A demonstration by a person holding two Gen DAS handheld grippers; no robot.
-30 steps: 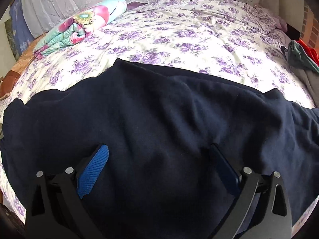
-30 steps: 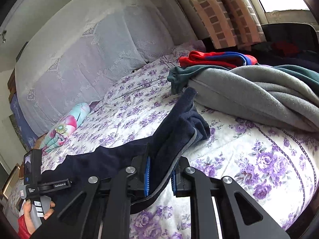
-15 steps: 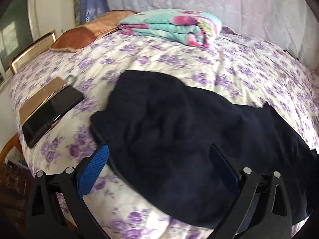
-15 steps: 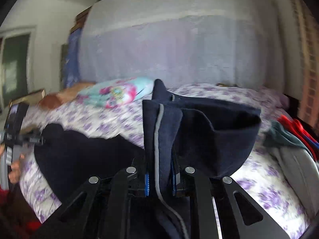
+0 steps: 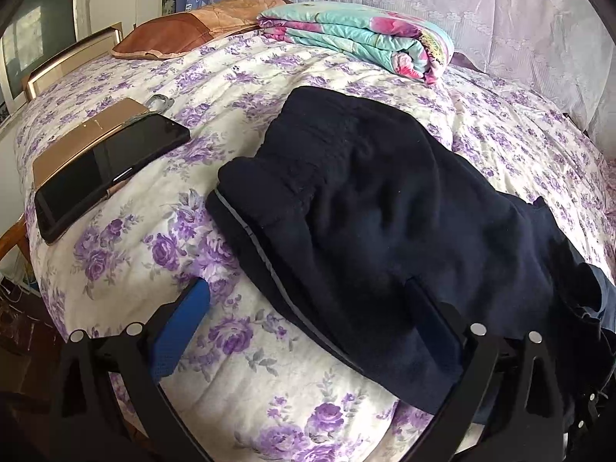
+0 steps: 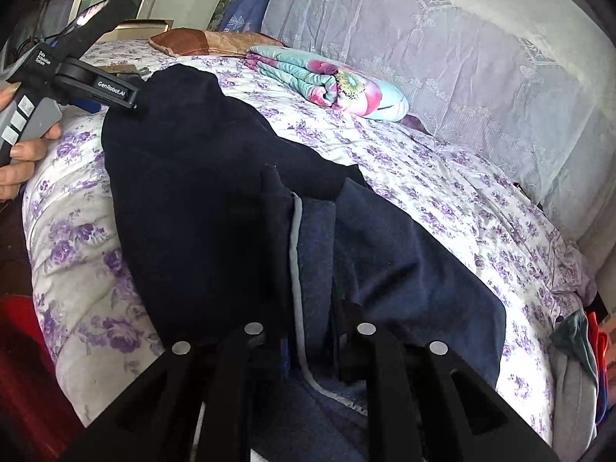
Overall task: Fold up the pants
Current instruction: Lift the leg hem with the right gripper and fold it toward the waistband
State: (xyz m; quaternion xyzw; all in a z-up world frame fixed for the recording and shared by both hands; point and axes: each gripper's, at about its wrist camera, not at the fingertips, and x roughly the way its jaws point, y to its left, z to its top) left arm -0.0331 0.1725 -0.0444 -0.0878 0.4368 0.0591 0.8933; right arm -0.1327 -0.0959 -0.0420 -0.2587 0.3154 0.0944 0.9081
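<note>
Dark navy pants (image 5: 385, 200) lie across the purple-flowered bedspread (image 5: 127, 254), with a grey stripe along the near edge. My left gripper (image 5: 308, 308) is open at their left end, one blue pad over the bedspread and the other over the cloth, the pants' edge loose between them. In the right wrist view the pants (image 6: 184, 177) are doubled, and my right gripper (image 6: 312, 327) is shut on the grey-striped leg end lying on top. Its jaws are opening slightly with the cloth still between them. A hand holds the left gripper (image 6: 115, 94) at the far end.
A black phone (image 5: 104, 169) on a gold case lies left of the pants near the bed's edge. A folded floral blanket (image 5: 358, 38) and a brown pillow (image 5: 192, 30) sit behind. More clothes (image 6: 577, 346) are heaped at the right end of the bed.
My left gripper swung left from the pants' middle to their left end, still open. My right gripper carried the leg end leftward over the pants, rolling as it went.
</note>
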